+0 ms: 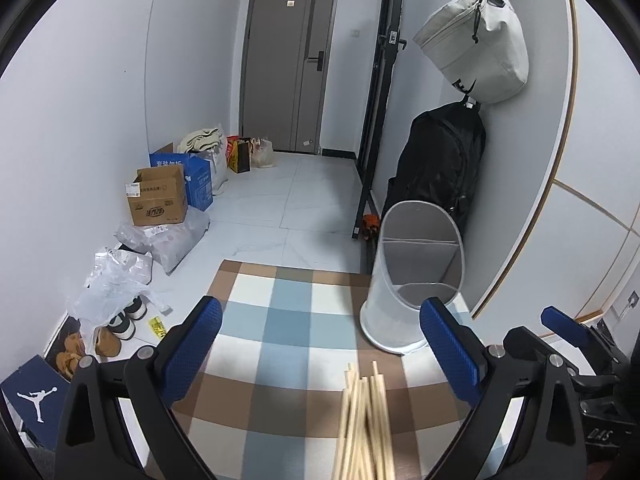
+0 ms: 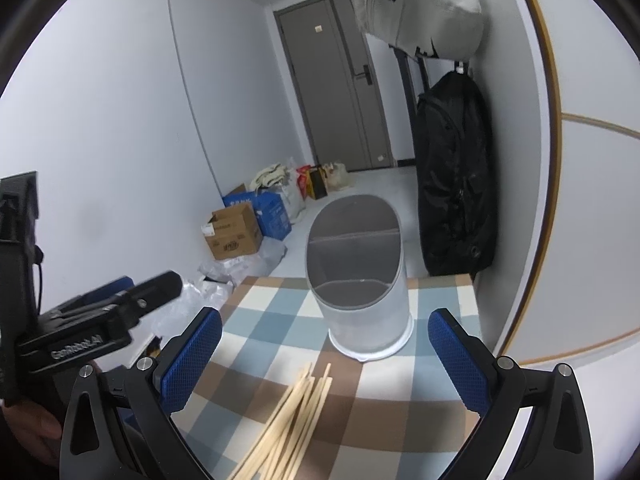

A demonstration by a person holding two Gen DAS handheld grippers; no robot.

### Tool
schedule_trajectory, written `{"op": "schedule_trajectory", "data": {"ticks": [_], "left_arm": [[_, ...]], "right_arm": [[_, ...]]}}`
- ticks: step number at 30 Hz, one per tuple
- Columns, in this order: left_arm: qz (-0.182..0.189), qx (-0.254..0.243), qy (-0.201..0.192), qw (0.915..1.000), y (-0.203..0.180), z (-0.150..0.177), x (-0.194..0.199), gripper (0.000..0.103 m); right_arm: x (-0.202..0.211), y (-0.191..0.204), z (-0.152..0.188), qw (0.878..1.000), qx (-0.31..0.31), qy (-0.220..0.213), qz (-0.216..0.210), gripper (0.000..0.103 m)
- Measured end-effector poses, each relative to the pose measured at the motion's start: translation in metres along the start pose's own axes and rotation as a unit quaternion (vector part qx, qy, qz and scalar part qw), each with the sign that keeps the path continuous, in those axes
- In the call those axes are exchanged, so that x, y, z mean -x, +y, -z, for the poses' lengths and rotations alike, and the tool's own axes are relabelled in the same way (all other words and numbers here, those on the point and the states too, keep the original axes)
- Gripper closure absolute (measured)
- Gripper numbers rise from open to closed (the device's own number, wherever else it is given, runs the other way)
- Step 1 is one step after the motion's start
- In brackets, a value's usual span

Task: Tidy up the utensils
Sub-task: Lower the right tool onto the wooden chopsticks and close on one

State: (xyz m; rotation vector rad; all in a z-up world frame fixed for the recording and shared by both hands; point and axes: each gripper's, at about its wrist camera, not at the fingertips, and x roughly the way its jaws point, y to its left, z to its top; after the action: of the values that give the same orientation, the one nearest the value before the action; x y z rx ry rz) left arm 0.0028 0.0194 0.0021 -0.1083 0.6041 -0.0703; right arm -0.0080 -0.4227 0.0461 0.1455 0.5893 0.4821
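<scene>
One bundle of wooden chopsticks [image 2: 294, 412] lay on the checked cloth of the desk [image 2: 384, 412] near its front edge, tips pointing toward the far edge — sticks overlapped, exact count not readable. One white holder [image 2: 368, 312] stood upright toward the desk's far right corner, well apart from the chopsticks; a divider split its grey inside into two compartments, both seen empty.

Left gripper [image 1: 320, 360] was spread wide, blue pads apart, holding nothing; the chopstick tips [image 1: 366, 408] showed between its fingers without touching either pad. Right gripper [image 2: 324, 360] was also spread wide and empty, the bundle lying below and between its fingers, no contact visible. In the right wrist view the left gripper's body [image 2: 80, 336] sat at the left edge, carrying white lettering too blurred to read surely.

Off the desk: two bags hung on the right wall — one pale grey bag [image 1: 476, 40] above, one black backpack [image 1: 440, 168] below. On the floor by the left wall were one brown cardboard box [image 1: 158, 198] and one blue box [image 1: 192, 178], both with printed writing I could not read, plus plastic bags and some shoes. One dark blue box [image 1: 34, 396] at the lower left showed a white Jumpman logo. One grey door [image 1: 288, 64] closed the far end.
</scene>
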Motion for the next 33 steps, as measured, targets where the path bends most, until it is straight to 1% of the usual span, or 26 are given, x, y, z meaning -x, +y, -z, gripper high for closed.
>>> {"op": "schedule_trajectory", "data": {"ticks": [3, 6, 8, 9, 12, 13, 15, 16, 18, 20, 21, 23, 24, 25, 27, 30, 32, 33], "left_arm": [[-0.005, 0.007, 0.017, 0.9998, 0.011, 0.0, -0.01, 0.006], [-0.016, 0.021, 0.048, 0.9985, 0.027, 0.001, -0.025, 0.006], [-0.022, 0.026, 0.067, 0.9971, 0.037, 0.003, -0.034, 0.006], [-0.026, 0.028, 0.076, 0.9964, 0.041, 0.005, -0.038, 0.006], [-0.028, 0.029, 0.104, 0.9938, 0.05, 0.01, -0.05, 0.006], [-0.026, 0.027, 0.113, 0.9929, 0.051, 0.012, -0.053, 0.006], [-0.027, 0.025, 0.126, 0.9913, 0.052, 0.015, -0.058, 0.006], [-0.028, 0.024, 0.132, 0.9905, 0.053, 0.016, -0.059, 0.006], [-0.029, 0.027, 0.143, 0.9889, 0.057, 0.016, -0.062, 0.006], [-0.027, 0.037, 0.153, 0.9872, 0.063, 0.016, -0.065, 0.006], [-0.027, 0.042, 0.157, 0.9863, 0.066, 0.016, -0.066, 0.006], [-0.027, 0.047, 0.162, 0.9852, 0.071, 0.016, -0.068, 0.006], [-0.027, 0.047, 0.164, 0.985, 0.071, 0.016, -0.069, 0.006], [-0.028, 0.046, 0.165, 0.9848, 0.071, 0.016, -0.069, 0.006], [-0.028, 0.043, 0.168, 0.9844, 0.071, 0.017, -0.071, 0.006], [-0.027, 0.041, 0.175, 0.9834, 0.073, 0.018, -0.074, 0.006], [-0.028, 0.039, 0.178, 0.9828, 0.072, 0.019, -0.076, 0.006], [-0.028, 0.038, 0.179, 0.9827, 0.074, 0.019, -0.077, 0.006]], "right_arm": [[-0.018, 0.001, 0.0, 1.0, 0.001, 0.027, -0.001, 0.0], [-0.039, 0.004, 0.004, 0.997, -0.005, 0.067, -0.022, 0.0], [-0.055, 0.009, 0.009, 0.994, -0.001, 0.1, -0.032, 0.006], [-0.063, 0.011, 0.012, 0.992, 0.001, 0.118, -0.039, 0.011], [-0.087, 0.014, 0.024, 0.986, 0.001, 0.163, -0.043, 0.018], [-0.091, 0.014, 0.026, 0.984, -0.001, 0.175, -0.046, 0.024], [-0.108, 0.015, 0.034, 0.977, -0.004, 0.21, -0.044, 0.03], [-0.114, 0.016, 0.036, 0.974, -0.006, 0.22, -0.044, 0.036], [-0.127, 0.018, 0.043, 0.968, -0.011, 0.245, -0.05, 0.043], [-0.135, 0.019, 0.048, 0.964, -0.015, 0.258, -0.055, 0.046], [-0.14, 0.021, 0.051, 0.962, -0.016, 0.266, -0.059, 0.051], [-0.149, 0.024, 0.056, 0.959, -0.013, 0.278, -0.059, 0.056], [-0.152, 0.024, 0.059, 0.957, -0.012, 0.285, -0.059, 0.063], [-0.156, 0.025, 0.061, 0.955, -0.01, 0.291, -0.056, 0.066], [-0.161, 0.025, 0.063, 0.953, -0.006, 0.298, -0.048, 0.069], [-0.165, 0.027, 0.063, 0.955, 0.007, 0.297, -0.03, 0.07], [-0.168, 0.027, 0.063, 0.952, 0.009, 0.304, -0.028, 0.072], [-0.169, 0.029, 0.065, 0.951, 0.015, 0.309, -0.026, 0.075]]}}
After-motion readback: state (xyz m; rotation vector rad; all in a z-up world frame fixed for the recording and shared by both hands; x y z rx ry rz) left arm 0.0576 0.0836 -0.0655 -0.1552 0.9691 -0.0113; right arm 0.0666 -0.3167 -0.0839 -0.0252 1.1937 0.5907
